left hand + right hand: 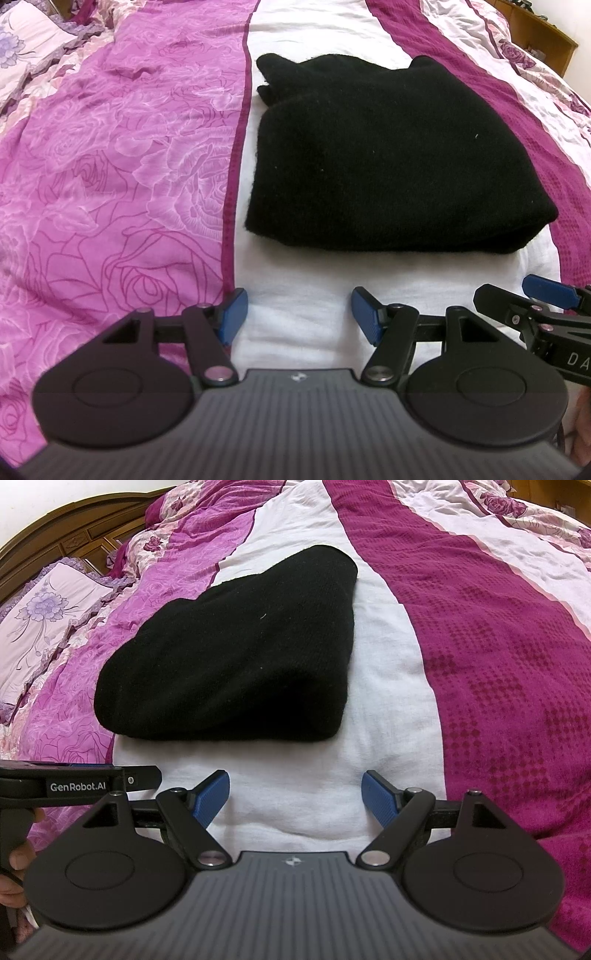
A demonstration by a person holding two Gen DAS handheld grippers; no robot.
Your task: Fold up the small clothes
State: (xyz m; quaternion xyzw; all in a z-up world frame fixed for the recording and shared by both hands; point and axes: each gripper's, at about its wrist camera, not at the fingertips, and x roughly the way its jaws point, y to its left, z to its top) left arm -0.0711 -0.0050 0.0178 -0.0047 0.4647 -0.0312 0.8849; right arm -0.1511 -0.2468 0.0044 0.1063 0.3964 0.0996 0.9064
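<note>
Black garment (399, 155) folded on bedspread (110, 184) — both tongs wide, empty — "GenRobot.AI" on left.

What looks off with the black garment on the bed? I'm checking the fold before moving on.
Mostly tidy: the black garment lies folded on the white strip. Its far left corner is bunched, with an edge poking out. Both the left gripper and the right gripper are open and clear of it.

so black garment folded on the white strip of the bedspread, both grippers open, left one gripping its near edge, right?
No. The left gripper grips nothing: the left wrist view shows it open over the white strip, short of the garment. The right gripper is open too.
</note>
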